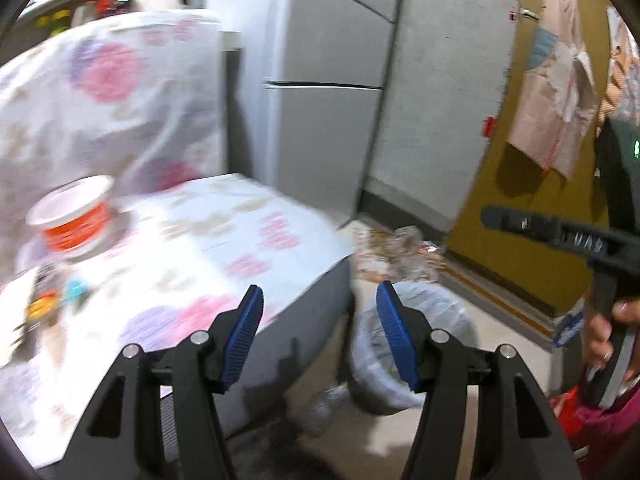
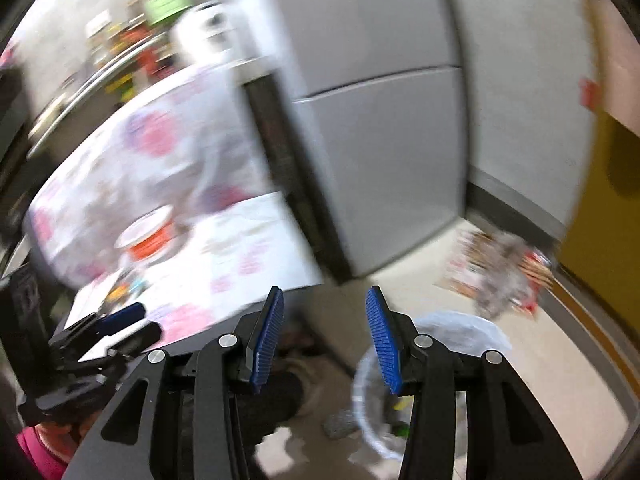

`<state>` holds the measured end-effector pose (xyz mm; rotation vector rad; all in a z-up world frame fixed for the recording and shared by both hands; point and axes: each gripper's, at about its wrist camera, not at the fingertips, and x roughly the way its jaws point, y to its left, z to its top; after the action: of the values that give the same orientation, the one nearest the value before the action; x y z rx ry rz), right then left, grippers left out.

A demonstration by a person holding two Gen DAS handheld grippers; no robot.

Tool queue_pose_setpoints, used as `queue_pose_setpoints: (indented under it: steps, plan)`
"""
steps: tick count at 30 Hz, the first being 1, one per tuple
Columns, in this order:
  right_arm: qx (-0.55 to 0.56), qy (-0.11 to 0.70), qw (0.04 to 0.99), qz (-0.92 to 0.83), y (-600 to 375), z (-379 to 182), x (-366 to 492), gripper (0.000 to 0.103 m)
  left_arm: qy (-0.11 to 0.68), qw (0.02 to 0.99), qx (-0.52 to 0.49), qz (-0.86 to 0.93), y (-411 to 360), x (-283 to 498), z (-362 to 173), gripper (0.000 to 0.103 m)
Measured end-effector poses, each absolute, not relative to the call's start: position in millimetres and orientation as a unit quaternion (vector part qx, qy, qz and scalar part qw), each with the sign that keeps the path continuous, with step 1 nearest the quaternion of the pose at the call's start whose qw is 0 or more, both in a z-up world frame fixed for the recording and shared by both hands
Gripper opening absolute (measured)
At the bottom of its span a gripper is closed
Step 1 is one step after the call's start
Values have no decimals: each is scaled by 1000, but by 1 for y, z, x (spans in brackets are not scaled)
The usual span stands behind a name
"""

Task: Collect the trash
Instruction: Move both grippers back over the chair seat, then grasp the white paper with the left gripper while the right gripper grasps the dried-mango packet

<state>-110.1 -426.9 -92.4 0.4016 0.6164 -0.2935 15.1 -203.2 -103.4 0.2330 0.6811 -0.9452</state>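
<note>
- Two grippers, left (image 1: 320, 332) and right (image 2: 325, 336), stood wide open, holding nothing.
- Cup (image 1: 74, 216) sat on the table (image 1: 248, 240), up-left of both; the left was nearer.
- Bin (image 1: 416, 344) waited below, right of the table.

Both cameras ride behind their own tool and look forward and slightly down between the two blue pads. The left view sits above the corner of the worktop (image 1: 224, 240), facing the fridge (image 1: 320, 80), with the lined bin (image 1: 416, 344) on the floor just past its right pad; the right tool (image 1: 560, 236) shows at its right edge. The right view looks from further right and seems higher, though blur makes that hard to judge, and catches the left tool (image 2: 116, 328) at lower left. Both share the worktop, the orange tub (image 2: 148, 240) on it, the fridge, the bin and the pile of wrappers (image 2: 500, 276) by the yellow wall (image 1: 500, 200).
</note>
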Motion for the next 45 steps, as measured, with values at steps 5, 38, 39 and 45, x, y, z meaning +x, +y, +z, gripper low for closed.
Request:
queue_pose_setpoints:
  steps: [5,38,39,45]
  plan:
    - [146,325,933,-52,-358,-85,-48,48,323,868,97,-365,-129,33,-100,67]
    - [138,443,874,142,-137,-159,242,43,329,941,15,-76,115,176,-112,69]
    - [149,446,871,143,-137,-160,244,42,329,941,15,-77,118,176,-113,69]
    - [151,442,874,132,-129,-156,242,16,334,939,10,-84,133,177,-116,69]
